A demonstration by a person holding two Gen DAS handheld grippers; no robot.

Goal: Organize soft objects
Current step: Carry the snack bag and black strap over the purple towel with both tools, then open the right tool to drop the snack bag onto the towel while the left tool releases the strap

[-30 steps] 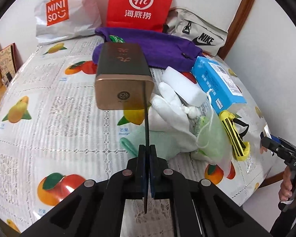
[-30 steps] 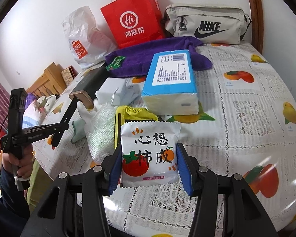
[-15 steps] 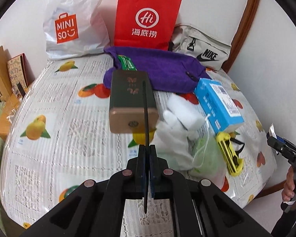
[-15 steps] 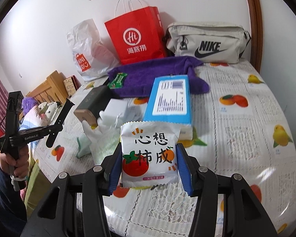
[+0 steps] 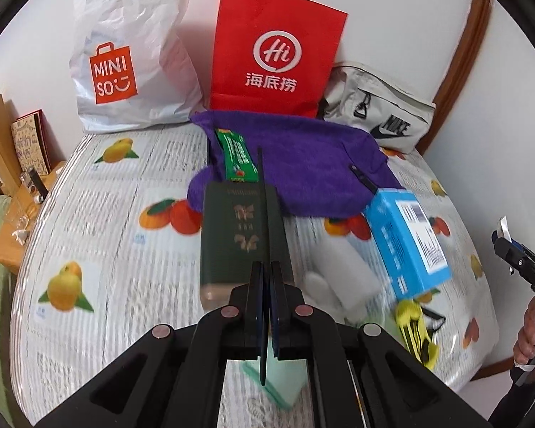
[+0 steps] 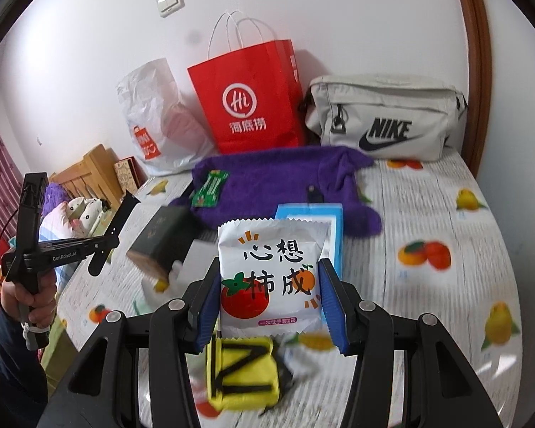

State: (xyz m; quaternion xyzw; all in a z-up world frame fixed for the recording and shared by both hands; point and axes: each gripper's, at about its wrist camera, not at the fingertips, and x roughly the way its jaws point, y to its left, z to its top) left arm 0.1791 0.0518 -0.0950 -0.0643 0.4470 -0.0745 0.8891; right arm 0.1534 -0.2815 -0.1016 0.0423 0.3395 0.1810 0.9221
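My right gripper [image 6: 267, 303] is shut on a white snack packet [image 6: 269, 274] with a tomato print, held above the bed. My left gripper [image 5: 266, 285] is shut on a thin dark strip [image 5: 263, 221] that runs up in front of a dark green box [image 5: 242, 239]; what the strip is cannot be told. In the right wrist view the left gripper [image 6: 114, 228] is off the bed's left side, apart from the box [image 6: 162, 242]. A purple towel [image 5: 296, 160] lies at the back with a green packet [image 5: 237, 155] on it. A blue tissue pack [image 5: 408, 242], white soft items [image 5: 339, 281] and a yellow pouch [image 6: 242, 374] lie nearby.
A Miniso plastic bag [image 5: 125, 53], a red paper bag [image 5: 274, 57] and a grey Nike bag [image 5: 378, 121] stand against the back wall. The bed has a fruit-print cover [image 5: 89, 249]. A wooden bedside stand [image 5: 3, 149] is at the left. The right gripper shows at the right edge [image 5: 520, 264].
Both grippers have pulled back and risen from the bed; the objects look smaller and lower. The right gripper still holds the snack packet; the yellow pouch now shows beneath it.
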